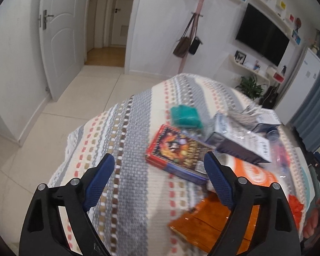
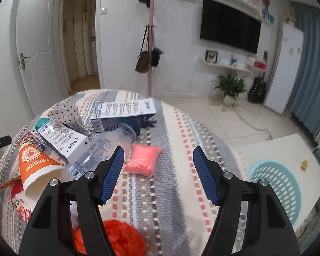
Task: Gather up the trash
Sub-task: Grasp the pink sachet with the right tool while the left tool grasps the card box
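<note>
**Hovering Over the Littered Table**

Hanging above the striped tablecloth (image 2: pixel 160 192), the right gripper (image 2: pixel 159 170) had its blue-padded jaws spread with nothing between them. Just beyond its left finger lay a pink packet (image 2: pixel 143 160), and nearer, by the table edge, an orange mesh wad (image 2: pixel 121 236). To the left an orange paper cup (image 2: pixel 35 166) lay on its side, mouth toward me, its inside not visible. A clear plastic bottle (image 2: pixel 104 149) sprawled beside it, looking empty, with two white cartons (image 2: pixel 123 111) toppled behind. Down on the floor to the right stood a light blue perforated basket (image 2: pixel 277 185), with nothing visible in it.

The left gripper (image 1: pixel 160 175) was likewise agape and empty over the cloth, a colourful flat box (image 1: pixel 179 151) just past its right finger, a teal packet (image 1: pixel 184 115) farther on.
</note>
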`<state>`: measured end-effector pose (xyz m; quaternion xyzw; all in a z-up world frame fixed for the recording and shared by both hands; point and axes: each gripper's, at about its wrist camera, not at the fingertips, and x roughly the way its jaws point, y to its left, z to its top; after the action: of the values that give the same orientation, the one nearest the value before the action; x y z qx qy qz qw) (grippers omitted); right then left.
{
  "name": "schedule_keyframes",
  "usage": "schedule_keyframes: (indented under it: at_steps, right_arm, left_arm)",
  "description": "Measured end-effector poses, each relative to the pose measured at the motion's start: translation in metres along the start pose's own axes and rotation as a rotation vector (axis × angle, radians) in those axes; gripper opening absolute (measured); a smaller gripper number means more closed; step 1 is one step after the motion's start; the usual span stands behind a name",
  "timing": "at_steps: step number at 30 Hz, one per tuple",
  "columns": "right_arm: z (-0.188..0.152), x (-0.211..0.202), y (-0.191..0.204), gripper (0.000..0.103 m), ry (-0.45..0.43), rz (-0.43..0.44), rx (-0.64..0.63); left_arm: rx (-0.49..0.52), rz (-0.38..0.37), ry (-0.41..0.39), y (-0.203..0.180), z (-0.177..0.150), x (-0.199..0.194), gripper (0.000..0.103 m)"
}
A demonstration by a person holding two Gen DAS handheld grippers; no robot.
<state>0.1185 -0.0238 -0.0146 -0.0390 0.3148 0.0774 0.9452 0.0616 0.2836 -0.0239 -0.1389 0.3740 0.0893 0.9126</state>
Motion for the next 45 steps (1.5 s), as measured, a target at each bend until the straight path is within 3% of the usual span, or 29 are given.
schedule_keyframes:
  at_steps: [14,22,29,35,39,42,45]
  right_arm:
    - [0.000,0.075,0.007,0.064,0.187,0.000,-0.015]
    - [-0.001,0.093,-0.006,0.064,0.231,0.046,0.038]
    - [-0.003,0.098,-0.010,0.064,0.250,0.086,0.056]
    - [-0.004,0.094,-0.003,0.064,0.244,0.089,0.034]
    - [-0.005,0.095,-0.001,0.064,0.254,0.099,0.041]
    - [-0.003,0.099,-0.001,0.063,0.260,0.107,0.050]
    - [-0.002,0.101,-0.004,0.052,0.265,0.114,0.052]
  left_arm:
    - [0.132,0.023,0.076,-0.038,-0.011,0.031,0.084]
    - [0.124,0.026,0.129,-0.041,-0.010,0.044,0.087]
    - [0.190,0.113,0.129,-0.044,-0.019,0.044,0.083]
    - [0.160,0.163,0.122,-0.010,-0.022,0.026,0.078]
    - [0.091,0.111,0.119,0.014,-0.019,0.013,0.078]
    - [0.013,0.004,0.110,0.021,-0.008,0.009,0.086]
    - [-0.078,-0.049,0.144,0.019,0.005,0.023,0.088]
